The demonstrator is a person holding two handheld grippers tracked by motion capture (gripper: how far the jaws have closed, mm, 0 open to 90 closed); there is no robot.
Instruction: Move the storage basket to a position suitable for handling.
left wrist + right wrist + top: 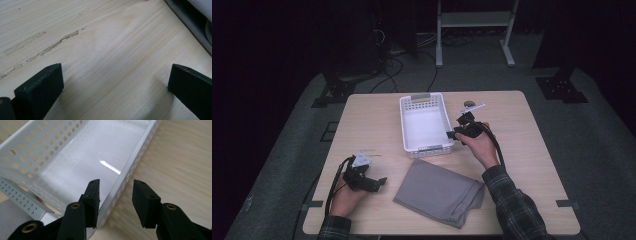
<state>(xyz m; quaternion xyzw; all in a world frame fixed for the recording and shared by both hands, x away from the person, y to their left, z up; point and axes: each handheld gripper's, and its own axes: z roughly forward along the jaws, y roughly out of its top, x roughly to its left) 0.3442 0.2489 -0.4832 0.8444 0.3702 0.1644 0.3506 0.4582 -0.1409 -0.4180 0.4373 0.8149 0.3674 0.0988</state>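
Basket (426, 125) mid-table (367, 120), folded cloth (439, 192) just before it, nearer the person.

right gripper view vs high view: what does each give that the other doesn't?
Right gripper view alone: the right hand-held gripper straddles the white basket side wall, one jaw inside, one outside, pads not yet pressing, plus the wall's perforations up close.

High view alone: the folded grey cloth as a whole, the left hand-held gripper resting on the table, and both of the person's forearms.

Shared: the empty basket, the wooden tabletop, and the right hand-held gripper at the basket's right wall.
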